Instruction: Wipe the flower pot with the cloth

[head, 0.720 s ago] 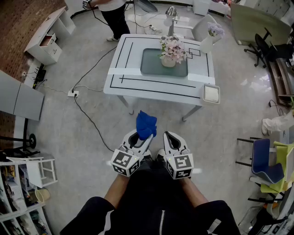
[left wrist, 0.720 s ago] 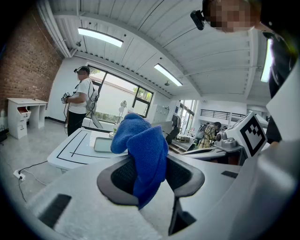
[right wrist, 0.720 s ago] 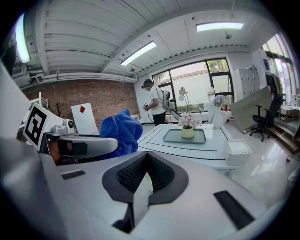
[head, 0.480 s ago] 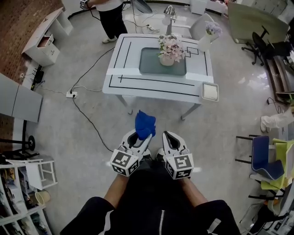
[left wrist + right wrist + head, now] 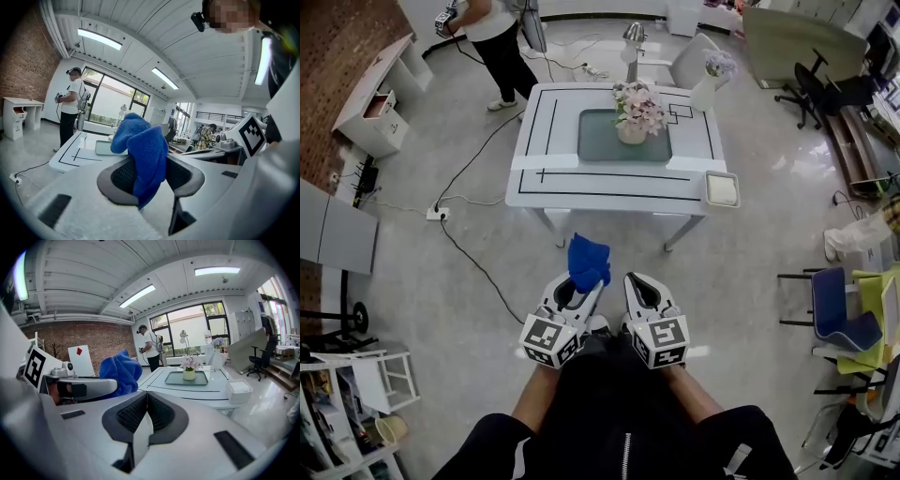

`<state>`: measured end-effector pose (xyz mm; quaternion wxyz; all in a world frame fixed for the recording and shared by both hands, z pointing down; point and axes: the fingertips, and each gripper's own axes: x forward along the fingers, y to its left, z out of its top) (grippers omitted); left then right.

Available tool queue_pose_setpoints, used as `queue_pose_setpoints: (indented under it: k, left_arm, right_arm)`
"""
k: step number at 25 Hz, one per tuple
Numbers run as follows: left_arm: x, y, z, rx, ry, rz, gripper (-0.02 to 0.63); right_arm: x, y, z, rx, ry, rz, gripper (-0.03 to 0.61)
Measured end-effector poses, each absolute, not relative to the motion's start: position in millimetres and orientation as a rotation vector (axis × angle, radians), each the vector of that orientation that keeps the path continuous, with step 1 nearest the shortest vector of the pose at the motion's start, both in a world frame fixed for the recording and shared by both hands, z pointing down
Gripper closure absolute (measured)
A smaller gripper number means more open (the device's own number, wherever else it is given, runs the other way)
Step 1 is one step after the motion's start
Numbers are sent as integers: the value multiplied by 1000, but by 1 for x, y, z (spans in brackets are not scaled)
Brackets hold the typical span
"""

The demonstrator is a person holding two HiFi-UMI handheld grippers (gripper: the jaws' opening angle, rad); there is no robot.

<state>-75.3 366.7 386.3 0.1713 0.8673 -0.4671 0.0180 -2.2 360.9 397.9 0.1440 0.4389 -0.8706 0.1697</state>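
Note:
A small pale flower pot with pink flowers stands on a grey-green tray in the middle of the white table; the right gripper view shows the pot far ahead. My left gripper is shut on a blue cloth, which bunches up above the jaws. My right gripper is shut with nothing in it. Both grippers hang low in front of me, well short of the table's near edge.
A white square box sits at the table's near right corner. A white vase of flowers and a lamp stand at the far side. A person stands beyond the far left corner. Cables cross the floor left; chairs stand right.
The table and room have shifted slightly in the head view, and the person at the far left has come further into sight. Both grippers keep their pose; the cloth stays held.

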Motion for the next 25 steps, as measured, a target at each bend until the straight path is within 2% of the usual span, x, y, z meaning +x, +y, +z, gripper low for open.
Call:
queue_pose_setpoints:
  k: [13,25]
  left_arm:
    - [-90,333,403,2467,-1247,97,449]
    - [-83,204,420,2444,-1259,130,449]
  right_arm:
    - [-21,335,410,1308,-2478,549,570]
    - [-13,205,425,1306,-2486,592,569]
